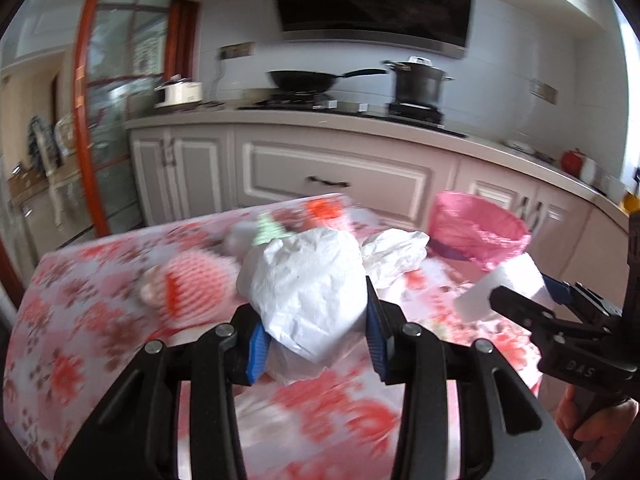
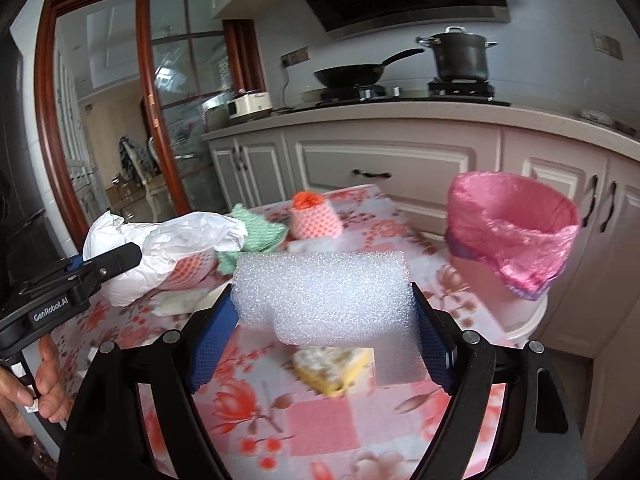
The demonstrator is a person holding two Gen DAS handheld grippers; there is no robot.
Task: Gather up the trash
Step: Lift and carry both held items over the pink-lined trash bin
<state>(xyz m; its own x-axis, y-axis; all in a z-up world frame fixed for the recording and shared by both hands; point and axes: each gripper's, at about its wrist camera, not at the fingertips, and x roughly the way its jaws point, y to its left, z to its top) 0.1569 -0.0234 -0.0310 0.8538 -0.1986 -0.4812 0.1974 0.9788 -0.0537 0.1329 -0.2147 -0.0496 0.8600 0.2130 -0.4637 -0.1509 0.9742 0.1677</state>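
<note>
We have both loads up over the floral table (image 2: 320, 432): left gripper (image 1: 316, 320) clamps a crumpled white paper wad (image 1: 304, 284), right gripper (image 2: 324, 316) pinches a white foam sheet (image 2: 324, 292) across its ends. Landmark is the pink-lined bin (image 2: 516, 232) at the table's far right corner. We judge this the carry step; next, move each load over the bin rim and release. More scraps sit left of the bin.

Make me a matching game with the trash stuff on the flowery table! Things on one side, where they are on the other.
Things:
1. crumpled white paper
2. white foam roll
3. pink bin bag
4. yellow sponge piece

Places:
A. lining the bin
B. in the left gripper
C. lying on the tablecloth
D. in the right gripper

Pairs: 1-B, 2-D, 3-A, 4-C
</note>
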